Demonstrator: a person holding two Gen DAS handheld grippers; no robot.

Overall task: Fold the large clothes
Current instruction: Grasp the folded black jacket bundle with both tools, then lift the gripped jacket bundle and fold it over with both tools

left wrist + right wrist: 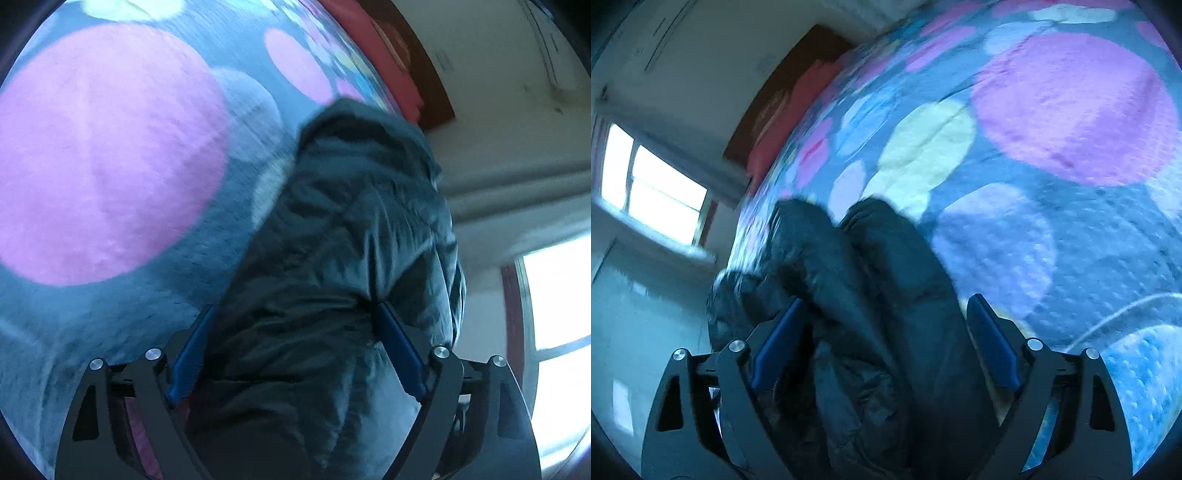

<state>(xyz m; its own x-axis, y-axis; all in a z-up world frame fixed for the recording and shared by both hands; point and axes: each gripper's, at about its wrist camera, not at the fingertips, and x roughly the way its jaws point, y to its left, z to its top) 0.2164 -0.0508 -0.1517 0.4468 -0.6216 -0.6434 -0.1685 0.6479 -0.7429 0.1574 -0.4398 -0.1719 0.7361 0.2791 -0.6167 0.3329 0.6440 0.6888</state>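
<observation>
A large dark padded jacket (343, 240) lies bunched on a blue bedspread with big pink and pale circles (103, 155). My left gripper (295, 314) has thick jacket fabric filling the gap between its blue pads (192, 354); the jaws stand wide around the bulk. In the right wrist view the jacket (886, 280) shows two rolled folds running forward. My right gripper (886, 306) also has its blue pads (993, 343) on either side of the fabric bundle.
The bedspread (1071, 110) stretches ahead. A red pillow (798, 99) and brown headboard (413, 48) lie at the far end. A bright window (653, 192) and pale wall lie beside the bed. A thin white cord (1115, 314) lies on the bedspread at right.
</observation>
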